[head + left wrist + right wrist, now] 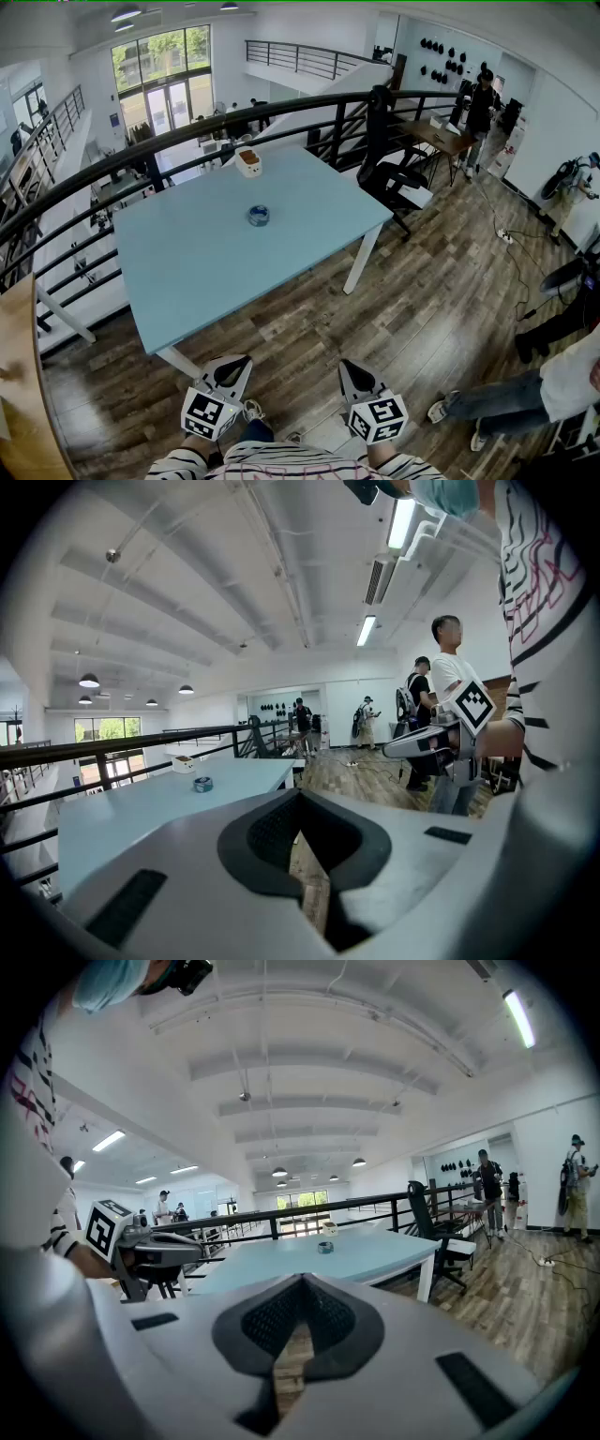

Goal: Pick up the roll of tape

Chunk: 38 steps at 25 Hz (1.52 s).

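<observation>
The roll of tape (259, 216), small, blue and grey, lies flat near the middle of the light blue table (187, 272). It also shows far ahead as the tape (202, 784) in the left gripper view and the tape (325, 1248) in the right gripper view. My left gripper (234, 362) and right gripper (349, 367) are held side by side close to my body, well short of the table's near edge. Both are shut with nothing in them. Each camera sees the other: the right gripper (422, 743) and the left gripper (178, 1252).
A small white box (248, 162) stands on the table's far side, beyond the tape. A black railing (141, 150) runs behind the table. A black office chair (398, 183) sits off the right corner. People stand at the right, and a cable (511, 253) lies on the wooden floor.
</observation>
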Each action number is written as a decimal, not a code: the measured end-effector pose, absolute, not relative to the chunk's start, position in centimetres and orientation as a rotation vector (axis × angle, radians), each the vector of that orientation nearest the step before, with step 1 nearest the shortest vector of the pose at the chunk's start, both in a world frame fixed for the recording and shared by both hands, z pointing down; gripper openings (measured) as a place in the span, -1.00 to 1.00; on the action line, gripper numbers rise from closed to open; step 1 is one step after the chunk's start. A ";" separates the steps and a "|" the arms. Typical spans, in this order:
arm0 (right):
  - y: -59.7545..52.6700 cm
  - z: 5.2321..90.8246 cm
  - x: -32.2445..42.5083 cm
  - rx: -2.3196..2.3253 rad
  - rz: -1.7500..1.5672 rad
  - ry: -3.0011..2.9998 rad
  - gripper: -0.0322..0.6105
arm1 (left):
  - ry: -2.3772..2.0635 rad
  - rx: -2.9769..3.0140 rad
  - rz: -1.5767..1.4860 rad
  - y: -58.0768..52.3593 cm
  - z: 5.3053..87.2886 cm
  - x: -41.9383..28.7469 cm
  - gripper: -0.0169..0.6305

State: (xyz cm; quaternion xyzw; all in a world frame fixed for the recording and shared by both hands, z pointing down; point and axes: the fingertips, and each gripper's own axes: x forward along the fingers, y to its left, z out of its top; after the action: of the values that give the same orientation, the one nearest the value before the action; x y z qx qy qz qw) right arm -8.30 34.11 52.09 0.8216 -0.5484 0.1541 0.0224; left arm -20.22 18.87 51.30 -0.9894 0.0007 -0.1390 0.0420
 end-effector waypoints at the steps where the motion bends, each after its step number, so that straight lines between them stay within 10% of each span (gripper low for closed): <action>1: 34.0 52.0 -8.5 2.543 0.476 -1.702 -0.82 | 0.001 -3.026 -0.422 18.8 51.2 -20.3 -0.87; 17: 33.0 51.1 -8.6 2.559 0.407 -1.777 -0.80 | -0.009 -3.008 -0.365 19.0 50.6 -20.6 -0.83; 20: 32.7 51.3 -8.0 2.565 0.407 -1.772 -0.45 | -0.007 -3.021 -0.400 18.7 51.3 -20.5 -0.22; 38: 19.4 49.9 1.9 2.574 0.400 -1.733 -0.29 | -0.039 -3.053 -0.370 5.1 51.0 -10.2 -0.22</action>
State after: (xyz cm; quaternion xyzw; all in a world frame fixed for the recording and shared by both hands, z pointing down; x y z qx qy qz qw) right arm 1.87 19.44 49.88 0.8228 -0.5538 0.1279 0.0063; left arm -10.21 5.06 51.05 -0.9921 -0.0128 -0.1203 0.0327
